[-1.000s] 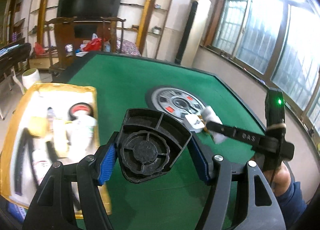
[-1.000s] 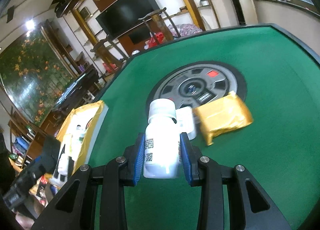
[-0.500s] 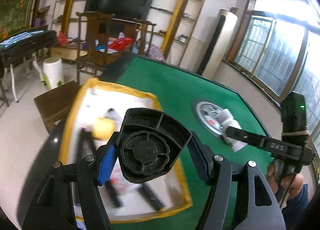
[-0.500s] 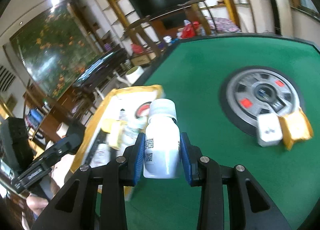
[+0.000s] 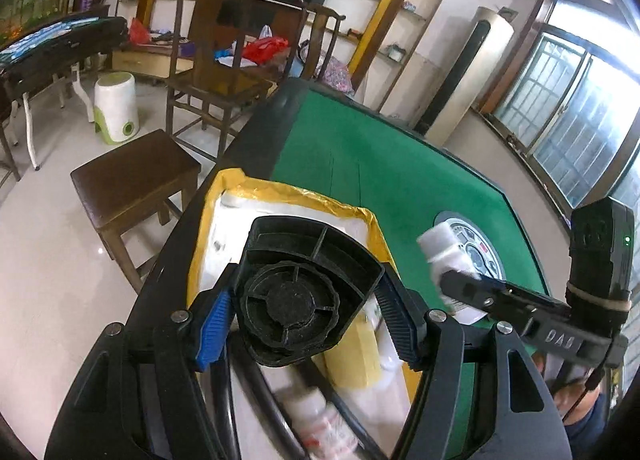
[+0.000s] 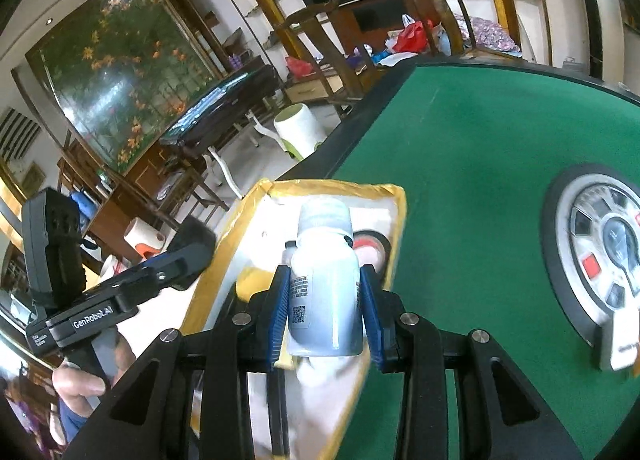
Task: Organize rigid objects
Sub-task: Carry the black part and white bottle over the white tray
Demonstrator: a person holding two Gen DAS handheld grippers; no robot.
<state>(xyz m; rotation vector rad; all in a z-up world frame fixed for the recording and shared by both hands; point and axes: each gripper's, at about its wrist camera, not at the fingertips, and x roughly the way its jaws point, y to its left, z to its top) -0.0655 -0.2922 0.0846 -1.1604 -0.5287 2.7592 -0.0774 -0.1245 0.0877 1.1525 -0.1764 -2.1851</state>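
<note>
Left wrist view: left gripper (image 5: 302, 318) clenched black ribbed plastic part (image 5: 298, 292) above yellow-rimmed tray (image 5: 292, 196) at green desk (image 5: 380, 180) edge.
Right wrist view: right gripper (image 6: 324, 312) clamped white bottle (image 6: 325, 284) over same tray.

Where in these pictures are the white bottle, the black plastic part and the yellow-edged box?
white bottle (image 6: 325, 292), right wrist view, on its label side.
black plastic part (image 5: 296, 292), left wrist view, on its round ribbed hub.
yellow-edged box (image 6: 340, 186), right wrist view, on its far yellow rim.
</note>
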